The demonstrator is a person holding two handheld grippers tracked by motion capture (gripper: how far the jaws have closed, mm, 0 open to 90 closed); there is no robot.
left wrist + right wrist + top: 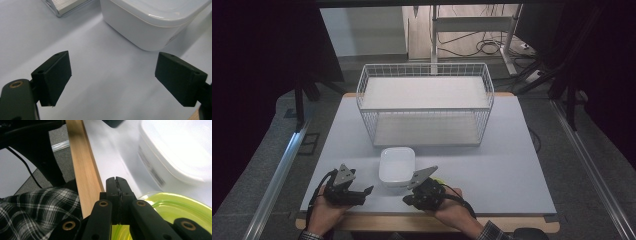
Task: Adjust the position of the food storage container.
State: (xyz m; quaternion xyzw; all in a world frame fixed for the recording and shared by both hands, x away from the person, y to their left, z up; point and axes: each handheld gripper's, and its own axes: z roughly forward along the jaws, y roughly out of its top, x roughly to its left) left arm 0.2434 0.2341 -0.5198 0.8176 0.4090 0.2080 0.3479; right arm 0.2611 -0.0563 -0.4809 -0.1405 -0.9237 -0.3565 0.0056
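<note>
Gripping a green lid [172, 212] by its rim, right gripper [117, 185] jaws pressed together, just beside the white tub [396, 166]. Left gripper [362, 192] spread wide, empty, near the tub. Judged early: tub uncovered, lid unplaced, basket [425, 107] behind the tub empty.

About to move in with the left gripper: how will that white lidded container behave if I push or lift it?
The white container looks like thin plastic, so probably light and apt to slide on the smooth table. Its low, wide, rounded-square shape should resist tipping. Its glossy walls may slip between the open left gripper pads.
</note>
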